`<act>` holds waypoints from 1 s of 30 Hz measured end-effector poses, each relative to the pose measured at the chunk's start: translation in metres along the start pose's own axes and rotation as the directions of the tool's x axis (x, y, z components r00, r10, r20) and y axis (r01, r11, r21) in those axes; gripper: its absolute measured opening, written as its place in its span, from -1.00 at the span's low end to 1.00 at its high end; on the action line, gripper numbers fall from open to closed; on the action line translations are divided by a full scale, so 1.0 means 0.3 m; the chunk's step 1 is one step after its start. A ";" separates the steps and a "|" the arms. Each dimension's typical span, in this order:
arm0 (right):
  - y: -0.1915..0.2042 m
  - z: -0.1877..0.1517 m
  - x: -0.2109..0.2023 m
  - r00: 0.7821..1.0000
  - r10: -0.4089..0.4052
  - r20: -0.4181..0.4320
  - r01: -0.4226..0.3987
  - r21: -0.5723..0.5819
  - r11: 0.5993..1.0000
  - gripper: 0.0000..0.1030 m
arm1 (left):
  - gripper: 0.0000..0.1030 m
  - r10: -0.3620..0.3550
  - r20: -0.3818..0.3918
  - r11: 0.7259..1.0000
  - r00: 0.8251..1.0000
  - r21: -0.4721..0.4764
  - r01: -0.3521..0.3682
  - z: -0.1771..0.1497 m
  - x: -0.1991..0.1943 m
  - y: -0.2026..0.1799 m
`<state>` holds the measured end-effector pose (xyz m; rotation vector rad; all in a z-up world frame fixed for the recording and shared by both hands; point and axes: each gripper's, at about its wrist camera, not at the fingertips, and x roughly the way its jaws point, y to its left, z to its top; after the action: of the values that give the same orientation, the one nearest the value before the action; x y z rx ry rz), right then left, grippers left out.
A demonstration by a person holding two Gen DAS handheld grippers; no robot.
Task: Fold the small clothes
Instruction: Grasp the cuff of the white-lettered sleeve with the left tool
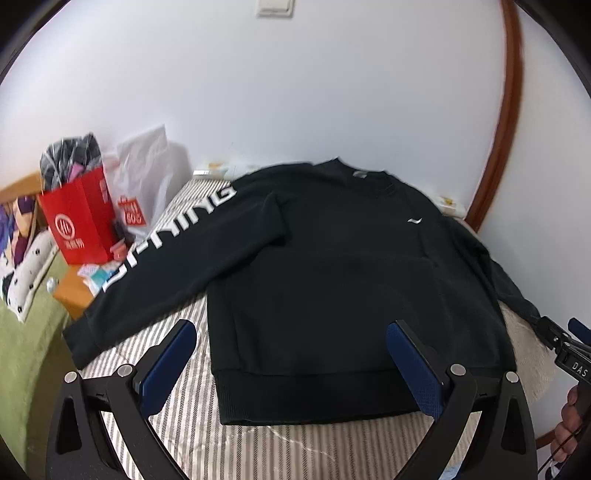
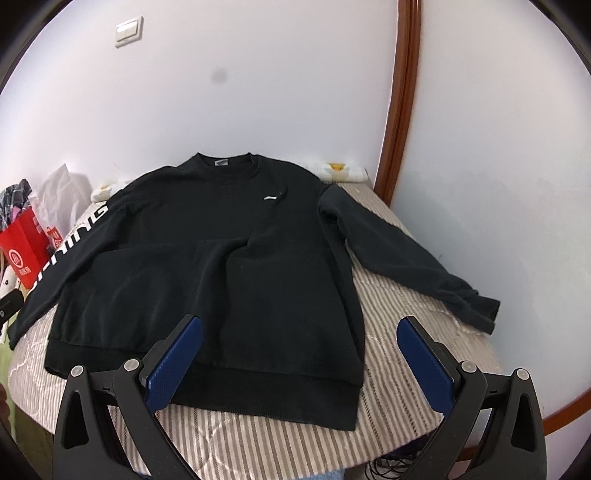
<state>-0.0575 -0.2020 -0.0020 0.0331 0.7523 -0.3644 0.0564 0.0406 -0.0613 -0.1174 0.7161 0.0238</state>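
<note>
The black long-sleeved cotton sweatshirt [image 2: 207,266] lies flat and face up on the grey-and-white striped quilted cover [image 2: 399,354], collar at twelve o'clock towards the wall, ribbed hem at six o'clock nearest the cameras. A small white logo [image 2: 270,198] sits on the chest, a grey label inside the neck. The sleeve with big white block lettering [image 1: 166,236] runs out towards eight o'clock and its cuff hangs past the cover's edge. The plain sleeve [image 2: 406,258] stretches to four o'clock, cuff resting on the stripes close to the wall.

Down at the hem now: the left gripper [image 1: 291,365] is spread wide, blue-padded fingers [image 1: 168,365] straddling the hem's left corner, nothing between them; whether a pad touches cloth, I cannot tell. The right gripper [image 2: 299,365] is just as wide apart and empty, one pad over the hem, the other over bare stripes beyond the hem's right corner. In the left view it shows at three o'clock, dark and blurred, with a hand [image 1: 569,428] under it.

Further out, at nine o'clock, a red paper shopping bag [image 1: 79,221] stuffed with dark clothing stands on a wooden side table [image 1: 72,291], white plastic bags [image 1: 147,173] behind it. A white wall switch [image 2: 128,31] is up at eleven o'clock, a brown wooden door frame [image 2: 400,110] at one o'clock.
</note>
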 end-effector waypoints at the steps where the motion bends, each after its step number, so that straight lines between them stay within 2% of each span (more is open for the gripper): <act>1: 0.002 -0.008 0.023 1.000 0.006 0.003 -0.006 0.004 1.000 1.00 | 1.00 0.008 -0.018 1.000 1.000 -0.004 -0.008 -0.005 0.026 0.013; 5: 0.019 -0.024 0.111 0.997 0.077 -0.030 -0.078 -0.011 0.997 1.00 | 1.00 0.046 -0.095 0.998 0.994 -0.028 -0.049 -0.026 0.118 0.085; 11: 0.066 -0.026 0.237 0.993 0.081 -0.089 -0.083 -0.027 0.996 1.00 | 0.99 0.045 -0.137 0.986 0.990 -0.151 -0.066 -0.058 0.227 0.237; 16: 0.135 -0.017 0.319 0.987 0.115 -0.116 -0.120 -0.039 0.992 0.99 | 0.97 0.030 -0.158 0.960 0.987 -0.271 -0.072 -0.061 0.323 0.358; 18: 0.168 -0.008 0.337 0.987 0.106 -0.119 -0.115 -0.067 0.991 0.99 | 0.87 0.020 -0.169 0.950 0.985 -0.304 -0.071 -0.054 0.357 0.389; 21: 0.210 0.009 0.372 0.987 0.095 -0.133 -0.107 -0.094 0.990 0.99 | 0.84 0.002 -0.183 0.925 0.983 -0.374 -0.071 -0.054 0.396 0.442; 24: 0.229 0.027 0.396 0.978 0.146 -0.149 -0.158 -0.070 0.985 0.99 | 0.77 -0.024 -0.180 0.901 0.983 -0.430 -0.057 -0.057 0.431 0.485; 30: 0.269 0.059 0.423 0.976 0.143 -0.163 -0.158 -0.086 0.984 0.99 | 0.68 -0.045 -0.153 0.873 0.987 -0.486 -0.036 -0.041 0.464 0.529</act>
<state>0.0664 -0.1689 -0.0825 0.0258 0.9163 -0.1810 0.1436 0.1941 -0.1776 -0.6137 0.8597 0.1942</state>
